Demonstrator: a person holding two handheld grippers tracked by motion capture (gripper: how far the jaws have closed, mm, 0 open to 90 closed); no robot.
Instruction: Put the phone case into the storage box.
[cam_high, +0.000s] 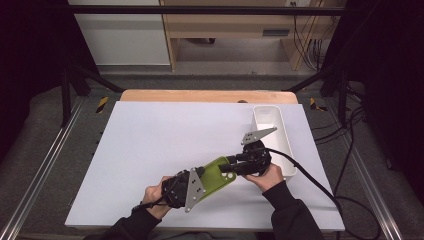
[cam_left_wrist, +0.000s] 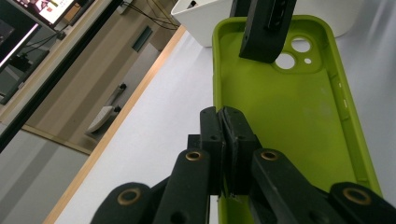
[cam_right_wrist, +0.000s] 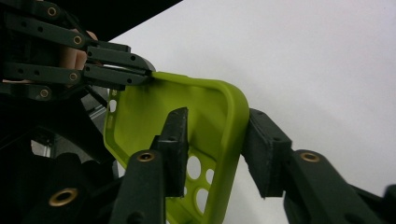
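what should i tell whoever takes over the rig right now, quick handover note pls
Left gripper: shut on the bottom edge of the green phone case, holding it above the white table.
Right gripper: jaws astride the case's camera-hole end, one inside, one outside; the outer pad touches the rim, the inner one looks slightly off it, so no firm grip yet.
White bin: at the table's right side, just beyond the right gripper.
Done: case lifted and presented between both grippers.
Left: probably finish the right grip, then release the left; where the case goes next cannot be told.
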